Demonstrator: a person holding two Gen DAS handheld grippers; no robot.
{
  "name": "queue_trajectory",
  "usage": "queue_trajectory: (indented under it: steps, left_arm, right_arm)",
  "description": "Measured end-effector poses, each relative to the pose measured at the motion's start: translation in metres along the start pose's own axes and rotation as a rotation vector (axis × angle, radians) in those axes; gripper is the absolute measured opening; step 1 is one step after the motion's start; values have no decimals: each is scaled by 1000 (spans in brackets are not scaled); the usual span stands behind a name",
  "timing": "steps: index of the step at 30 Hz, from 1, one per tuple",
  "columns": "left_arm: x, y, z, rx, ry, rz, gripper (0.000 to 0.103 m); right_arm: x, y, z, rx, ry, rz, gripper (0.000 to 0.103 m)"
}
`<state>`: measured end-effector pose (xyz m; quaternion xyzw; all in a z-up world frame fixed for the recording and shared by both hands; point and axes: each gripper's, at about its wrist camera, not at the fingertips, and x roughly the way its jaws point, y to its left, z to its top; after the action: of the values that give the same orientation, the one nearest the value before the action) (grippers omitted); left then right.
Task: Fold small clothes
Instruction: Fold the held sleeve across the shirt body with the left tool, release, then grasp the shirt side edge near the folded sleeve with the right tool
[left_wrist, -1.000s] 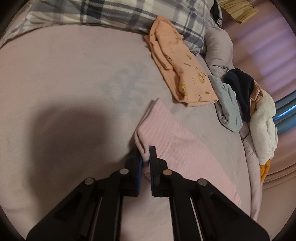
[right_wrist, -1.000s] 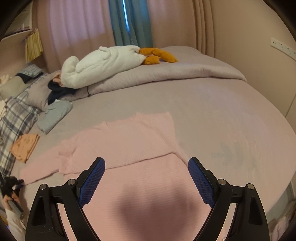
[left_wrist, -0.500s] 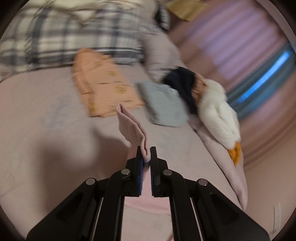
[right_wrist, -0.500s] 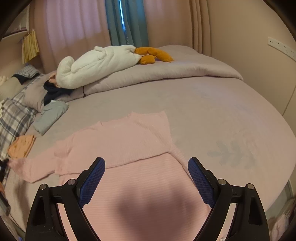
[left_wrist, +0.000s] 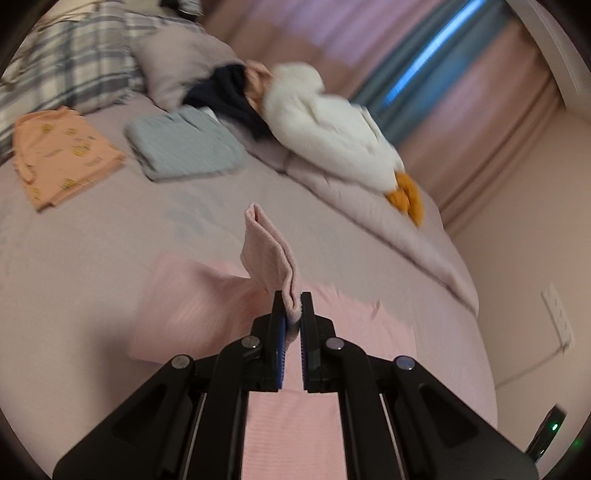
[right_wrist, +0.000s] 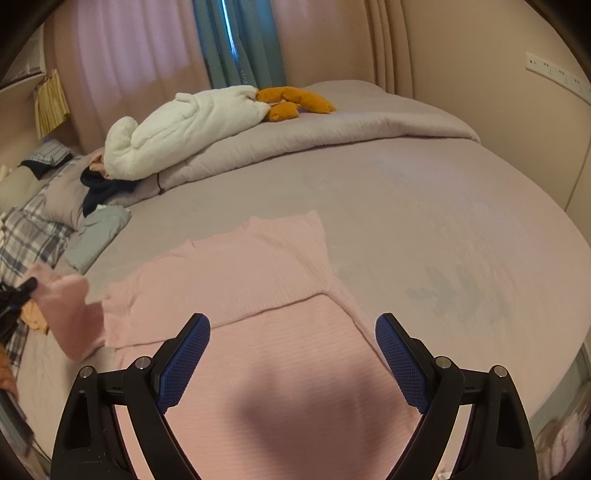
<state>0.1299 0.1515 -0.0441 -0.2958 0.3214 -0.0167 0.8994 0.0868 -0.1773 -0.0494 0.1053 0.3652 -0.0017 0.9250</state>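
A wide bed (right_wrist: 424, 206) with a mauve-grey sheet is filling both views, and pink curtains (right_wrist: 122, 55) with a teal one (right_wrist: 236, 40) between them are hanging behind it. A rolled duvet (right_wrist: 332, 129) is lying along the far side of the bed, and a white plush toy (right_wrist: 177, 129) with orange feet is resting on it. A plaid pillow (left_wrist: 66, 62) is sitting at the head end.

The pink sweater (right_wrist: 240, 280) is lying spread flat on the sheet, in the middle of the near part of the bed, with its upper part already folded down over the body. I am holding my right gripper (right_wrist: 291, 354) above its lower part with the jaws standing wide, and nothing is between the blue pads (right_wrist: 400, 365).

My left gripper (left_wrist: 291, 317) is squeezing the end of one sleeve (left_wrist: 269, 254), so the cuff is standing up above the closed jaws (in the right view this sleeve is hanging in the air at the left edge, a little blurred).

Near the pillow, a folded grey garment (left_wrist: 184, 144) is lying beside a folded orange garment (left_wrist: 62, 151) with small prints. A dark navy cloth (left_wrist: 229, 99) is lying crumpled between the grey one and the toy.
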Motion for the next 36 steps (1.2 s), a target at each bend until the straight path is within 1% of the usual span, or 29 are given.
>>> queue_trajectory:
  steps: [3,9,16,19,21,22,24,25,26,28,30,31,33,36]
  left_arm:
    - [21,-17,-18,49,66,-7,5]
    - [55,-30,-56,101,182,2,6]
    - [92,-25,-88,114,294,44,6]
    - [102,-17,-95,90,338,52,6]
    - [104,-12,-100,82,357,58,9]
    - [104,-11,-101,81,367,55,11]
    - [99,-11,-99,74,371,36,21]
    - [93,-10,-97,62,363,24,37]
    - [86,-8,-95,52,352,22,58]
    - [69,-5,-90,36,315,19,69]
    - [54,-1,-85,20,280,22,74]
    - [47,3,-83,10,268,31,78]
    - [33,11,-80,-5,242,59,79]
    - [11,25,-80,-23,197,127,79]
  right_arm:
    - [2,-4,-1,11,5,-1,91]
    - [8,-12,-5,30,27,4,91]
    - [12,-16,-9,35,48,7,91]
    - [15,-18,-10,38,60,7,91]
    - [17,-18,-11,38,68,9,91]
    - [18,-19,-11,36,72,11,91]
    - [21,-18,-12,30,81,14,91]
    - [22,-18,-12,27,85,16,91]
    - [23,-17,-12,27,88,18,91]
    - [26,-15,-11,27,99,30,91]
    - [29,-12,-10,23,107,53,91]
    - [31,-9,-9,19,113,66,91]
    - [38,0,-9,4,129,103,91]
    - [52,19,-7,-24,171,165,91]
